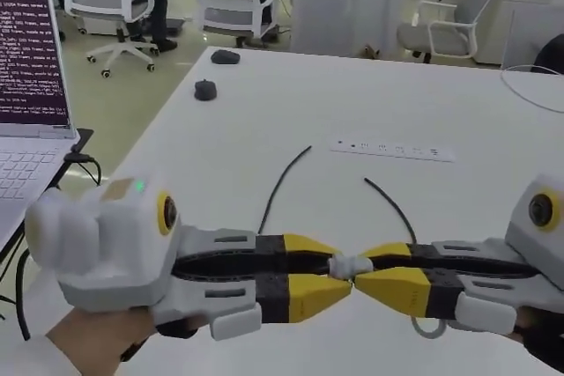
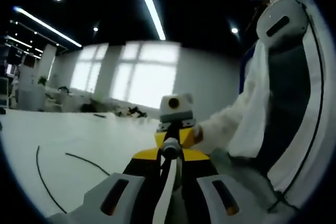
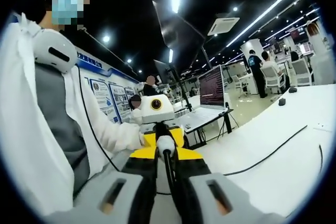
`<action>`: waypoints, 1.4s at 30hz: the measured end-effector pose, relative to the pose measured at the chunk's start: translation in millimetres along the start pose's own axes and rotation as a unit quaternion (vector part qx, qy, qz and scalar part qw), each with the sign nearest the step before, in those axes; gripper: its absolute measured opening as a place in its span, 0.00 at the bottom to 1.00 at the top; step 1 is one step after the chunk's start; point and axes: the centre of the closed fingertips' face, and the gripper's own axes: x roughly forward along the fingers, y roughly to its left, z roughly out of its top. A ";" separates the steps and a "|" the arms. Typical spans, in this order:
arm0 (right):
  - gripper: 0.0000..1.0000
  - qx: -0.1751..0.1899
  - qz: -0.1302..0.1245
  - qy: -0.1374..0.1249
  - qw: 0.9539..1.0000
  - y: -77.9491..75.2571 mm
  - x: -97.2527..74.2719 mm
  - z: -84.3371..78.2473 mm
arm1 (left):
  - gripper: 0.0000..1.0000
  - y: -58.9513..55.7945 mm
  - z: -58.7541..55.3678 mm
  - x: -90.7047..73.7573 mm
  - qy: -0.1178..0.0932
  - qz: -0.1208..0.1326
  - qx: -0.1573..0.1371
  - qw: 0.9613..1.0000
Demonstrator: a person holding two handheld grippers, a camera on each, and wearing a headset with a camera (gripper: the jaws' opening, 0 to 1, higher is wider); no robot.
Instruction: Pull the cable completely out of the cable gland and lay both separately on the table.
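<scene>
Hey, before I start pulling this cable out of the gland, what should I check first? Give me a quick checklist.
1. Left gripper shut on the cable gland: ok, its jaws close at it.
2. Right gripper clamping the black cable: cannot tell. The cable runs between its jaws, but the contact is hidden.
3. Cable out of the gland: not ok, it leads into the gland.
4. Loose cable untangled: ok, its strands lie open on the table.
5. Room to lay both parts: ok, the power strip lies well beyond the grippers.
</scene>
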 end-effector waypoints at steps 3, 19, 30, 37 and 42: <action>0.08 -0.026 -0.001 0.005 1.000 -1.4 1.9 0.5 | 0.14 0.2 -1.1 -1.0 0.002 -0.002 -0.040 0.999; 0.09 -0.241 0.011 0.041 0.970 -1.5 4.3 -5.4 | 0.14 -3.8 -8.5 -1.5 0.015 -0.015 -0.152 0.988; 0.13 -0.129 -0.014 0.067 0.989 -19.9 1.6 -24.3 | 0.15 5.0 -17.4 1.1 0.034 0.024 -0.057 0.997; 0.06 -0.135 -0.024 0.061 0.989 -19.3 -12.5 -26.6 | 0.15 4.2 -18.7 3.6 0.035 0.027 -0.018 0.999; 0.02 -0.136 -0.020 0.051 0.989 -12.4 -13.5 -24.8 | 0.16 2.2 -17.6 6.4 0.030 0.020 -0.004 0.999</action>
